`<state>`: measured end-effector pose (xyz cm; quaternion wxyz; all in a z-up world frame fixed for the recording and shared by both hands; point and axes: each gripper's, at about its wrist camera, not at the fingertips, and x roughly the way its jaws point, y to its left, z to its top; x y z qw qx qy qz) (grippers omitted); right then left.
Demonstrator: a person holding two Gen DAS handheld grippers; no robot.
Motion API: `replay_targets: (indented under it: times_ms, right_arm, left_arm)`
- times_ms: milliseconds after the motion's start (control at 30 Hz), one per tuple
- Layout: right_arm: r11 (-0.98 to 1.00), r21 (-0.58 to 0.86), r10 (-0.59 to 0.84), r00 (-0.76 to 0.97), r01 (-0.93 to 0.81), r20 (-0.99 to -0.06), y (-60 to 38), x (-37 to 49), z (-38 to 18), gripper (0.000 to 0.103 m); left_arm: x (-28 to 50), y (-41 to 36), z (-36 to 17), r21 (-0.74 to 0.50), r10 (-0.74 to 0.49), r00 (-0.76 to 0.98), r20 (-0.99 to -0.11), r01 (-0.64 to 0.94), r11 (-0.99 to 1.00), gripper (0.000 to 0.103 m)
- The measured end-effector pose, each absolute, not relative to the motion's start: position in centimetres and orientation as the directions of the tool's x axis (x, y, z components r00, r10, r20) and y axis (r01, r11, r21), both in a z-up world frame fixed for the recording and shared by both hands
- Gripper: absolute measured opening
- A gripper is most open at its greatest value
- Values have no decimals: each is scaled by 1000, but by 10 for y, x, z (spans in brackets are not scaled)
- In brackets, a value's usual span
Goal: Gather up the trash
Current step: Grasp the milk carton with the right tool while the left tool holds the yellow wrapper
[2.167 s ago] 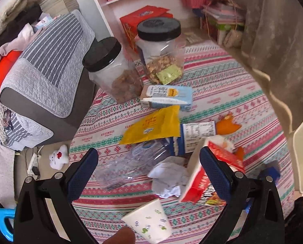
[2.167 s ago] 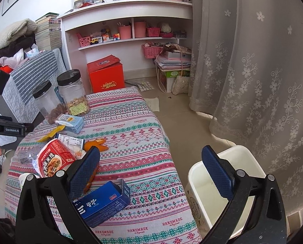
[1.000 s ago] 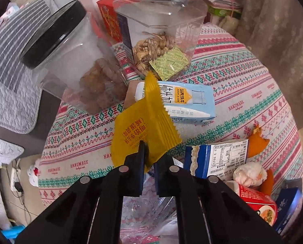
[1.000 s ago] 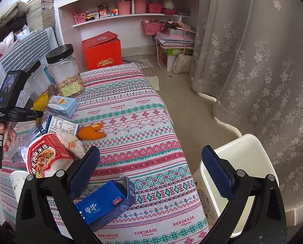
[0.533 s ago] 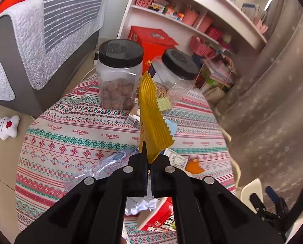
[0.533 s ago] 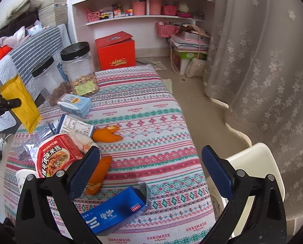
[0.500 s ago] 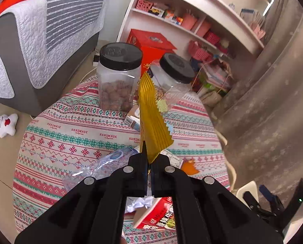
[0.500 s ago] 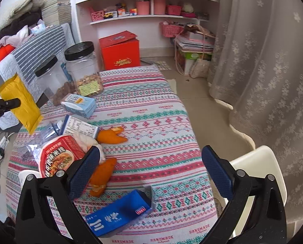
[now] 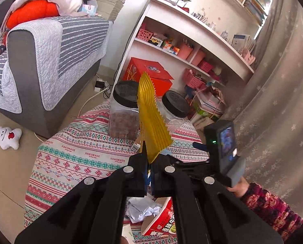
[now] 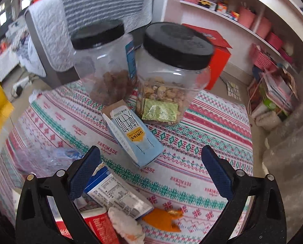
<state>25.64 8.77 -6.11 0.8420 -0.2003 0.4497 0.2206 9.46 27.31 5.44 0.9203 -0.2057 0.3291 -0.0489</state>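
The tablecloth repeatedly reads "HANDMADE".

Left gripper raised, fingers pressed together, pinching a thin sheet upright at the tips. Right gripper angled down, fingers spread wide, nothing between them. Right hand grips its handle, patterned red sleeve at wrist.

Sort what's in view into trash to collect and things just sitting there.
Trash: yellow wrapper, held in the left gripper; milk carton; blue box; orange peel; crumpled paper; noodle cup.

Lying about: two snack jars; sofa; red box; plush toy.
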Motion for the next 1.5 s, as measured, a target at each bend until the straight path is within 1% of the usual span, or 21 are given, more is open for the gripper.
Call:
replay_targets:
  times_ms: [200,267,367,467,600,767,867,1000,1133,1233,1500]
  right_arm:
    - [833,-95,191,445,-545,-875,110,276,-91,93]
    - [832,-98,182,435,-545,-882,115,282,-98,89]
    - [828,-97,167,407,-553,-898,118,286,-108,76]
    - [825,-103,171,421,-555,-891,118,282,-110,72]
    - [821,-107,179,431,-560,-884,122,269,-107,62]
    - [835,-129,161,461,-534,-873,123,248,-99,57]
    - [849,-117,180,491,-515,-852,118,229,-83,52]
    - [873,-101,192,527,-477,-828,105,214,-58,51]
    - [884,-114,177,552,-453,-815,89,204,-46,51]
    - [901,-96,180,567,-422,-804,70,209,-39,51]
    - [940,-76,165,639,-333,-751,27,176,-7,51]
  left_arm:
    - [94,283,53,-420,-227,782,-581,-49,906,2]
    - [94,285,51,-427,-229,777,-586,-55,903,2]
    - [94,289,49,-441,-229,776,-587,-70,895,2]
    - [93,292,49,-449,-233,778,-583,-70,891,2]
    - [93,290,48,-447,-228,774,-590,-78,891,2]
    - [93,289,48,-447,-226,773,-593,-82,891,2]
    - [93,290,48,-451,-227,774,-591,-84,889,2]
    - [93,290,46,-456,-229,771,-594,-88,886,2]
    - [93,284,46,-454,-239,768,-595,-76,888,2]
    - [92,282,48,-459,-249,770,-587,-64,886,2]
    - [89,274,51,-467,-266,772,-578,-46,883,2]
